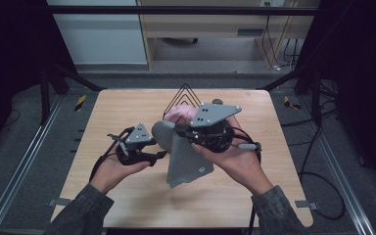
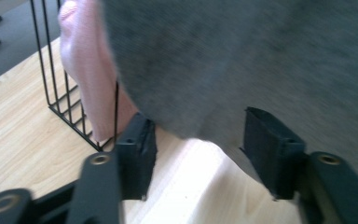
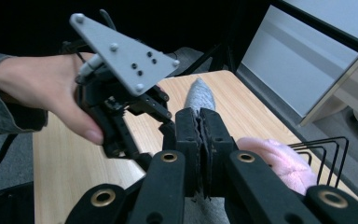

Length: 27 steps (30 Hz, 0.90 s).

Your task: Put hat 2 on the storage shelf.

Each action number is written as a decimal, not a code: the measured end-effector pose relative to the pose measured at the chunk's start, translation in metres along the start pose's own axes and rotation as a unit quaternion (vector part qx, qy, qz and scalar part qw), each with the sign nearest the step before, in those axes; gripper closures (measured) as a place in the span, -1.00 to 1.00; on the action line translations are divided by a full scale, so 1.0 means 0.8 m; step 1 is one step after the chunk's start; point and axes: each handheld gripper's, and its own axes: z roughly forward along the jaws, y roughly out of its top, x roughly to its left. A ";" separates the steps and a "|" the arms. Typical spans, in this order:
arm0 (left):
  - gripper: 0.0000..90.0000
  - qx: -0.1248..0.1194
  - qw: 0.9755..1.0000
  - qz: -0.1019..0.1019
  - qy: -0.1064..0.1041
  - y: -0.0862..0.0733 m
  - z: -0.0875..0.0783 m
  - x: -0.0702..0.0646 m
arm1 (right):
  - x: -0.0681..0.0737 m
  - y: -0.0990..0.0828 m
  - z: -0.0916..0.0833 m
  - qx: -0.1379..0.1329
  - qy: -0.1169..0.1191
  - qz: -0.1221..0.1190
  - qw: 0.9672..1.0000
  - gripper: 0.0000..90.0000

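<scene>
Your right gripper (image 3: 200, 154) is clamping its jaws tight on an edge of the grey cloth (image 1: 186, 161), with the fabric pinched thin between the pads, and it is holding that edge up above the middle of the table (image 1: 127, 105). Your left gripper (image 2: 196, 154) is standing with its jaws partly apart on either side of the cloth's lower hem; the pads are not pressing on the fabric, so nothing is caught there yet. From the high view the cloth is hanging from the right gripper as a long flat panel, its low end reaching down toward the near part of the table, with a small pale mark close to that end. It is looking plain, soft and slightly fuzzy, bunching at the top where it is gripped. Just beyond it, on the far middle of the table, a pink cloth (image 1: 182, 113) is lying in a black wire rack (image 1: 185, 93). I judge that the lift is done and the second hold is what is left: the left jaws are needing to close on the free hem before the cloth can be spread or folded.
</scene>
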 end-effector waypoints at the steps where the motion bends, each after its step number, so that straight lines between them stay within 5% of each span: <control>1: 0.18 -0.007 1.000 -0.003 -0.001 0.001 0.004 0.001 | 0.000 -0.001 0.000 0.000 0.000 0.002 1.000 0.94; 11: 0.91 -0.007 0.999 -0.006 -0.031 0.012 0.036 -0.001 | -0.015 -0.028 -0.009 0.002 -0.007 0.038 0.999 0.94; 21: 0.94 0.030 0.999 0.024 -0.032 0.022 0.018 -0.009 | -0.037 -0.054 -0.020 0.023 -0.038 0.056 0.997 0.94; 27: 0.95 0.035 0.998 0.041 -0.013 0.043 -0.010 -0.008 | -0.053 -0.066 -0.027 0.022 -0.057 0.075 0.995 0.94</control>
